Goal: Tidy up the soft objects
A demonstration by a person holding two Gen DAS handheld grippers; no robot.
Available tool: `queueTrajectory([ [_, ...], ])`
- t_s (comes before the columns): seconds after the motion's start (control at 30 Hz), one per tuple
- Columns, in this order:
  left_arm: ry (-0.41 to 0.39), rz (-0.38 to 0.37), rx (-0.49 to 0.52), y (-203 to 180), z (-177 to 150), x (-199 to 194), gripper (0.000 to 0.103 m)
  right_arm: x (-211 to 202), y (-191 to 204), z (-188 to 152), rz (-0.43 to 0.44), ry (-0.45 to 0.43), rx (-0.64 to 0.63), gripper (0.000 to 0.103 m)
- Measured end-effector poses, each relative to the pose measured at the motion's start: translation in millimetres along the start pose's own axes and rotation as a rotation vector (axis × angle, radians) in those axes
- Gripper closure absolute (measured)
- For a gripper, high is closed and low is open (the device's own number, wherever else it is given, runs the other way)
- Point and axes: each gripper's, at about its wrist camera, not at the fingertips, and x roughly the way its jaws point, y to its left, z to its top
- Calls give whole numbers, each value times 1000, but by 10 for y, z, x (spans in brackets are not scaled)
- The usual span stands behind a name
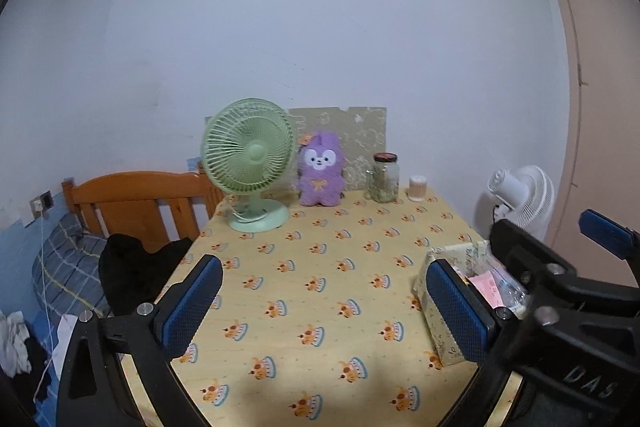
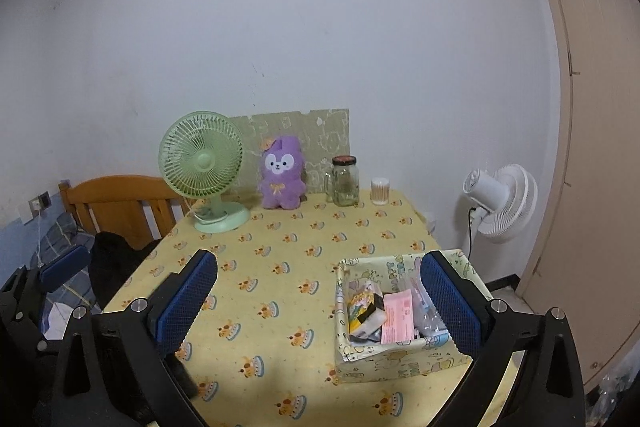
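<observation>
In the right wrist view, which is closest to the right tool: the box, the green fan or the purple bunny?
1. Fabric box, right beside the right tool.
2. Green fan, back left.
3. Purple bunny, at the back wall.

Legible markings: one only. In the left wrist view, raised letters reading "DAS" stand on the black body of the right gripper (image 1: pixel 568 251) at the lower right edge; any characters beyond these are cut off or too dark to read.

The fabric storage box (image 2: pixel 400 351) carries printed cartoon lettering along its inner back wall, too small and distorted to read. A pink paper card (image 2: pixel 398 315) inside the box shows lines of print, illegible. The patterned board (image 2: pixel 324 135) behind the plush toy bears outline drawings only; no readable text found.
</observation>
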Motion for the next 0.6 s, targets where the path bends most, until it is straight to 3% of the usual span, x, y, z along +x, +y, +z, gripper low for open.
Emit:
queueTrajectory([
  [0.37, 20, 45, -72, 289, -18, 5, 0, -63, -1, 9, -4, -22, 4, 0],
  [0.6, 10, 69, -64, 313, -16, -32, 0, -38, -10, 10, -8, -17, 7, 0],
])
